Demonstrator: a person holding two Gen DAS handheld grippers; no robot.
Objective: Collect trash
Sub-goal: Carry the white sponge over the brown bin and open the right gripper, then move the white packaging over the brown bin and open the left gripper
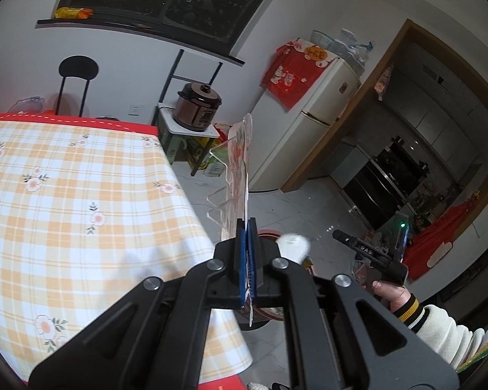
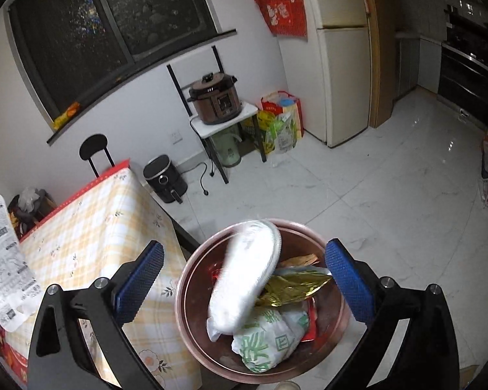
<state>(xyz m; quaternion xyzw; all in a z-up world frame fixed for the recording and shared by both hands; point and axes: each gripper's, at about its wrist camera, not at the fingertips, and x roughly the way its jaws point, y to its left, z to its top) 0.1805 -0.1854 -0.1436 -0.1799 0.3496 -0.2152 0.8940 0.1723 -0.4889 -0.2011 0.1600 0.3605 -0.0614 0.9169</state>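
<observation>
Checked cloth with orange flowers covers the counter (image 1: 74, 195) at the left of the left wrist view, and its corner hangs just beside the left gripper (image 1: 248, 227). That gripper is pressed together on a clear plastic tray (image 1: 234, 169) with a printed card backing, which stands up on edge from between the blue pads and blocks part of the floor beyond. Behind it are a brown pressure cooker (image 1: 198, 105) on a small white stand, a black chair (image 1: 78, 71) at the far side of the counter, and a cream fridge (image 1: 322, 110) draped with a red cloth. At the lower right a hand (image 1: 387, 292) in a white sleeve with striped cuff holds the right gripper (image 1: 358, 243), well apart from the tray. In the right wrist view, the right gripper (image 2: 244, 276) is spread wide with nothing pinched, and a round copper-coloured bin (image 2: 185, 295) sits on the floor directly below it, beside the counter's (image 2: 91, 227) hanging cloth. A white wrapper (image 2: 244, 276), blurred, lies between the spread pads without touching either, tilted over the bin's far rim. Beneath it in the bin are a gold foil packet (image 2: 292, 287) and a white bag with green print (image 2: 266, 341). A black air fryer (image 2: 164, 177) stands on the floor past the counter, and the printed back of the tray (image 2: 3, 266) shows at the left edge.
</observation>
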